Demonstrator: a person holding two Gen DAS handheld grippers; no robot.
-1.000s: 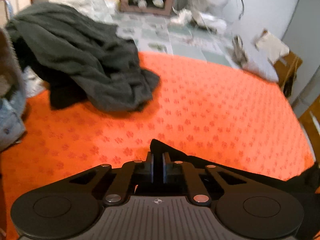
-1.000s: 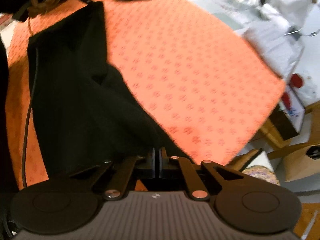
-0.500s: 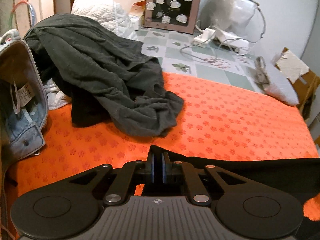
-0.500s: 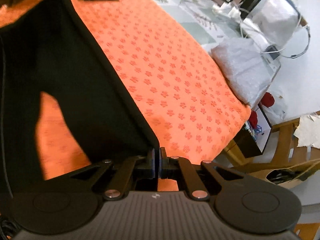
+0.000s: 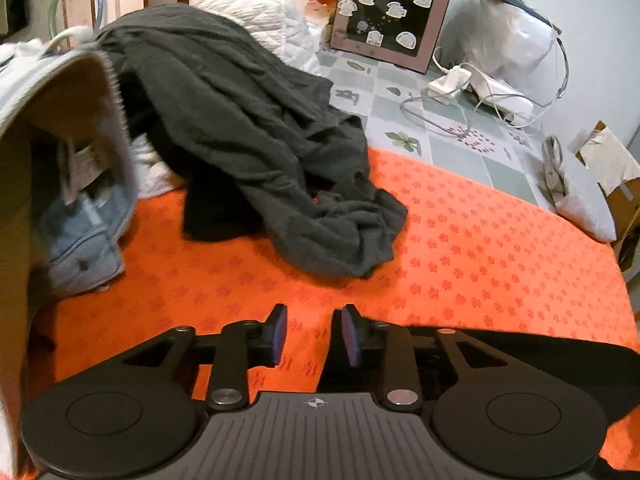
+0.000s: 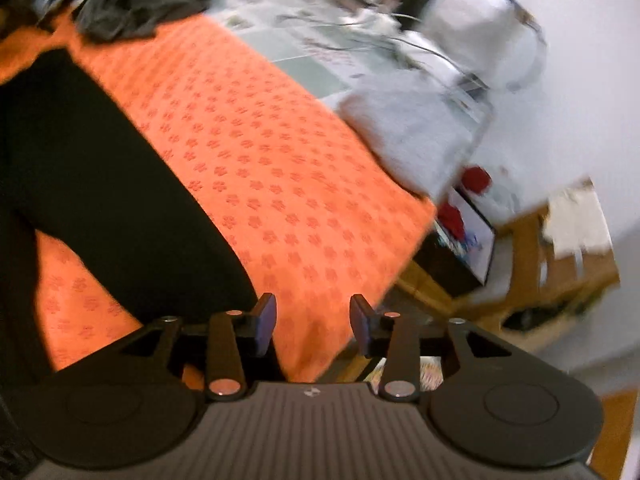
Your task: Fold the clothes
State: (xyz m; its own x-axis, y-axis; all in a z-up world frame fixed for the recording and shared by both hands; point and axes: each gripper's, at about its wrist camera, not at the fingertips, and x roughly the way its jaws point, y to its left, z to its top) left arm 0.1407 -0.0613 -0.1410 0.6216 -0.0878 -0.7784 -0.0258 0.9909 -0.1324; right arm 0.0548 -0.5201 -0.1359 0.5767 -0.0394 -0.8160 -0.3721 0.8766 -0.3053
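Observation:
A black garment (image 6: 92, 168) lies flat on the orange patterned cloth (image 6: 280, 168); in the left wrist view its edge (image 5: 520, 354) runs along the lower right. My left gripper (image 5: 312, 334) is open and empty, just above the garment's corner. My right gripper (image 6: 312, 322) is open and empty, over the cloth near its corner, with the garment's edge beside its left finger.
A dark grey garment pile (image 5: 256, 140) lies at the back left of the cloth, with a denim jacket (image 5: 80, 232) at the far left. Beyond the cloth are a tiled mat, a sticker-covered box (image 5: 392, 16), cables, a grey bag (image 6: 412, 136) and wooden furniture (image 6: 552, 264).
Both grippers were shut on the black garment's edge and have opened, letting it go. The garment has dropped from held-up to lying flat on the cloth.

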